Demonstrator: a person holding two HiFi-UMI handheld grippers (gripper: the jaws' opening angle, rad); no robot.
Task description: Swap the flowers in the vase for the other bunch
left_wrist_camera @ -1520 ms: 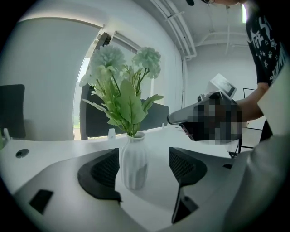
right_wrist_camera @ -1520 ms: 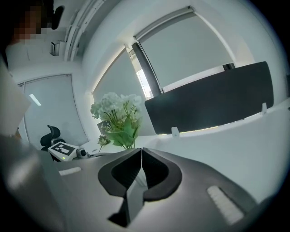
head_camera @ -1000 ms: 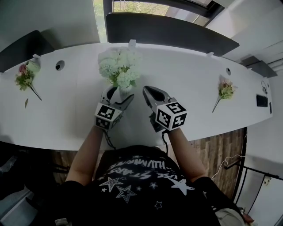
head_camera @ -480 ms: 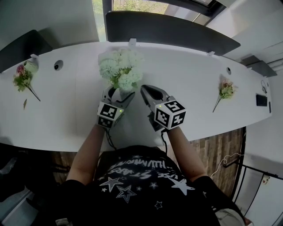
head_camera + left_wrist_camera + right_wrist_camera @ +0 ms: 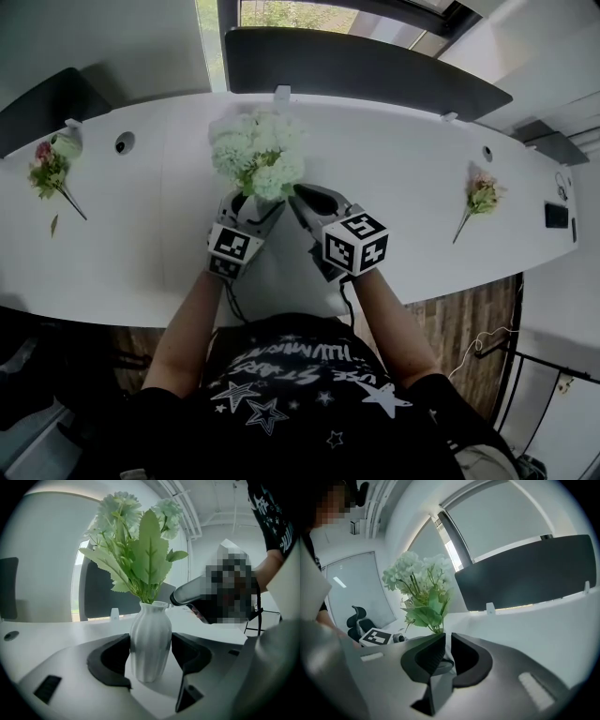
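Note:
A ribbed white vase [image 5: 150, 634] stands on the white table [image 5: 403, 169] and holds a white and green bunch [image 5: 255, 155]. My left gripper [image 5: 150, 645] has just been closing on the vase, and both pads now lie against its sides. In the head view the vase is hidden under the blooms and the left gripper [image 5: 249, 206]. My right gripper [image 5: 447, 644] is shut, its tips just below the green stems [image 5: 433, 623] and over the vase rim [image 5: 444, 664]. In the head view the right gripper [image 5: 298, 195] reaches the bunch from the right.
A pink and green bunch [image 5: 49, 169] lies at the table's far left with a loose leaf [image 5: 53, 225] below it. Another pink bunch [image 5: 480, 195] lies far right. A dark divider panel [image 5: 356, 66] runs behind the table. A round port [image 5: 124, 142] sits left of the vase.
My right gripper has moved up and left, in to the bunch. The left jaws have narrowed around the vase. The vase and flowers stay in place.

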